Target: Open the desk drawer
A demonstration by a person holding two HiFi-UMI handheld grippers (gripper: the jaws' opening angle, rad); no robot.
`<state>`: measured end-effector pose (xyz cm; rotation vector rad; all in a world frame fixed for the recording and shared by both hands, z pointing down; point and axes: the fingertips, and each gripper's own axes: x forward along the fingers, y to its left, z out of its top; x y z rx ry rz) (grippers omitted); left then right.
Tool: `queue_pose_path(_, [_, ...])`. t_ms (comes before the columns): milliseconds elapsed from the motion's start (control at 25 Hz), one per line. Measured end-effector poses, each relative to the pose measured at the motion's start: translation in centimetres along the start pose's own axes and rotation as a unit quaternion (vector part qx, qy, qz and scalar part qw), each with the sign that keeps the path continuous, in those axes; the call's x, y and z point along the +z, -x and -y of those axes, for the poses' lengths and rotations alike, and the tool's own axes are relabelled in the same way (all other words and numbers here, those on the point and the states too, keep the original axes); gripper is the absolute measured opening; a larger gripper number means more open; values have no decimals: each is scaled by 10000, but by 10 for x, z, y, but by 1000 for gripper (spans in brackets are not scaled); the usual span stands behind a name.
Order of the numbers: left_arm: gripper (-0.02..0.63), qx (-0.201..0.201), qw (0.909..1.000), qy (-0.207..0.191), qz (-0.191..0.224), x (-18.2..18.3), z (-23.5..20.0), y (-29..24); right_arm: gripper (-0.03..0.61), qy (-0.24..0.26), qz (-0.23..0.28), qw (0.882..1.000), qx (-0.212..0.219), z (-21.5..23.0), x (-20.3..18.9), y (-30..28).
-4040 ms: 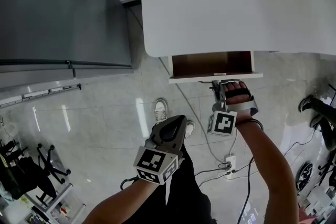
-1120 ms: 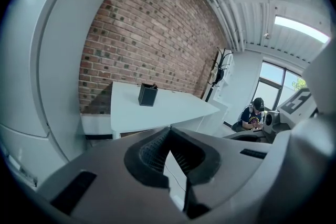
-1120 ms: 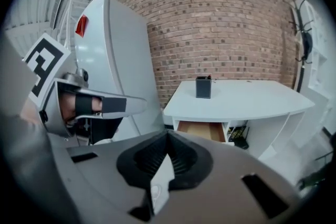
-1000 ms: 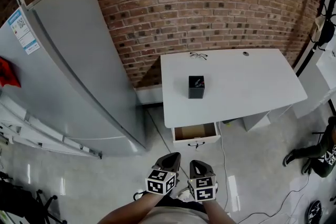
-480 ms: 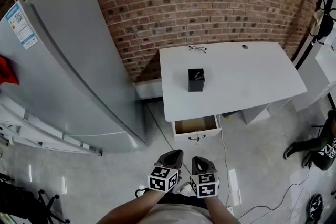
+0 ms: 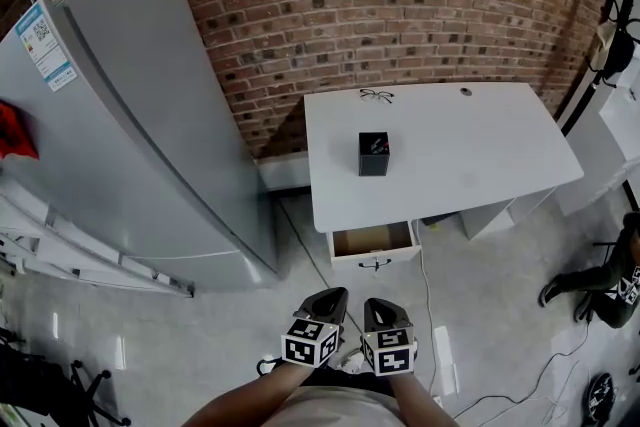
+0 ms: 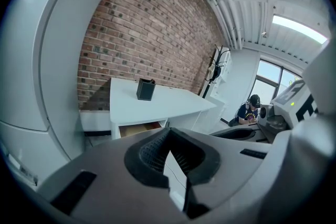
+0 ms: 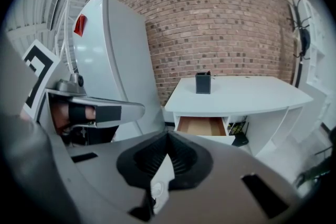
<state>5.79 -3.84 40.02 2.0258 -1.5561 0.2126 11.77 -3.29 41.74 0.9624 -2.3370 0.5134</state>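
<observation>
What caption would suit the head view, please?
Drawer open beneath the white desk; left tool and right tool side by side, away from it.

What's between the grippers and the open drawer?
Only bare floor, seen in the head view, separates the drawer from the left gripper and right gripper.

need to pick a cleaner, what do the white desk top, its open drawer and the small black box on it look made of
White desk top: smooth, matte, seamless, probably laminate or painted board.
Open drawer: white front, bare brown inside, looks like wood or fibreboard.
Small black box: dark, matte, plastic or metal; too small to tell.
</observation>
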Motion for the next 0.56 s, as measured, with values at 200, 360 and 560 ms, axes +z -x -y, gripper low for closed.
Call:
queue_pose_path(200, [5, 31, 10000, -32, 48, 4, -1, 2, 15, 28, -1, 10000, 25, 0, 2, -1])
queue_pose_path(360, [5, 42, 10000, -61, 15, 3, -3, 1, 15, -19, 36, 10000, 72, -3, 3, -4])
queue_pose_path(560, [5, 27, 10000, -43, -3, 2, -1, -1, 15, 19, 33, 10000, 32, 0, 2, -4])
